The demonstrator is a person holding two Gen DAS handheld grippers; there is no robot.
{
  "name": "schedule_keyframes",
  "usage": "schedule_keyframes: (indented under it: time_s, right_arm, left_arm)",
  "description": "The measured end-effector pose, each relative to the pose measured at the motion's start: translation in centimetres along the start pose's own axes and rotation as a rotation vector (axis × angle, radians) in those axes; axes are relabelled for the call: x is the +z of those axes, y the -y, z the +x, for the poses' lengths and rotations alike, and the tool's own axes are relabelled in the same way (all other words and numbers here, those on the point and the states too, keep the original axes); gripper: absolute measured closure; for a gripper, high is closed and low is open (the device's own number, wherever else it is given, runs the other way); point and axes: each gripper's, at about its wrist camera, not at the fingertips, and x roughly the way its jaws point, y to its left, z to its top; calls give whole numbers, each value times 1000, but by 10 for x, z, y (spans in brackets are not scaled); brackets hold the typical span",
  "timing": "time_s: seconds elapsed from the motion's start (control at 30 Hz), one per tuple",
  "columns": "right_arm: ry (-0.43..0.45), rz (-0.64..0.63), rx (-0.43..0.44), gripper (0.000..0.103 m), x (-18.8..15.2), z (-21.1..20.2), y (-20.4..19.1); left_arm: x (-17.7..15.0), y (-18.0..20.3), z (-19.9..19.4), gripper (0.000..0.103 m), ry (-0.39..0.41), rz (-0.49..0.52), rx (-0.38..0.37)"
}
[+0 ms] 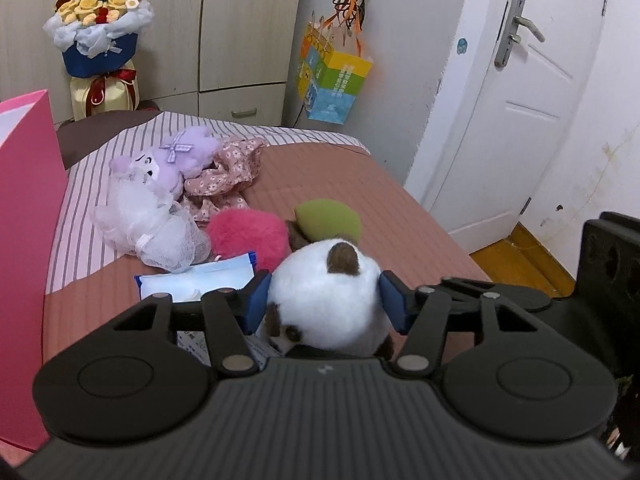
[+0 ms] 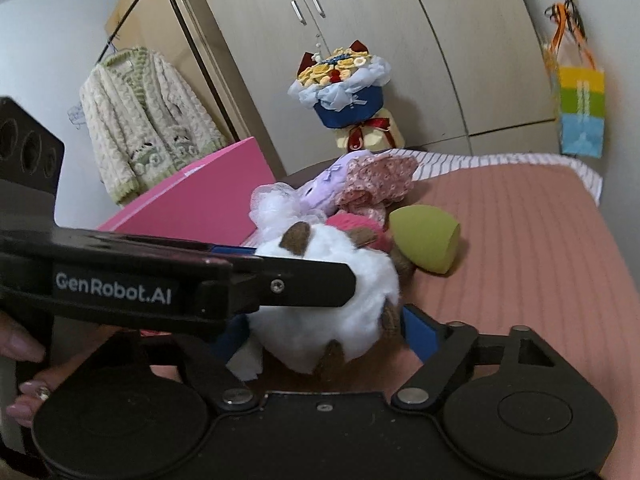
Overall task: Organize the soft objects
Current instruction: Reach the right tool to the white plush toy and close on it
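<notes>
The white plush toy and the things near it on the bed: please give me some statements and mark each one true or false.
1. The left gripper has its jaws closed on the white plush toy. True.
2. The green egg-shaped sponge lies inside the pink box. False: it lies on the bed, beyond the white toy.
3. The purple plush toy touches the floral cloth. True.
4. The door stands wide open. False: it looks shut.
5. The right gripper also has its jaws on either side of the white toy. True, but whether they press it cannot be told.
6. The pink fluffy ball hangs on the wall. False: it rests on the bed.
</notes>
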Motion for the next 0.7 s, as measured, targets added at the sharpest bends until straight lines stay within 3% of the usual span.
schedule_keyframes:
  time_s: [0.2,0.7]
  right_arm:
    - [12,-15,-20,30,2,0,-5]
    - [62,-86,-79,31,6,-27,-24]
  left_arm:
    - [2,5,0,47,10,10,15]
    - [1,15,-28,46,81,9,-13]
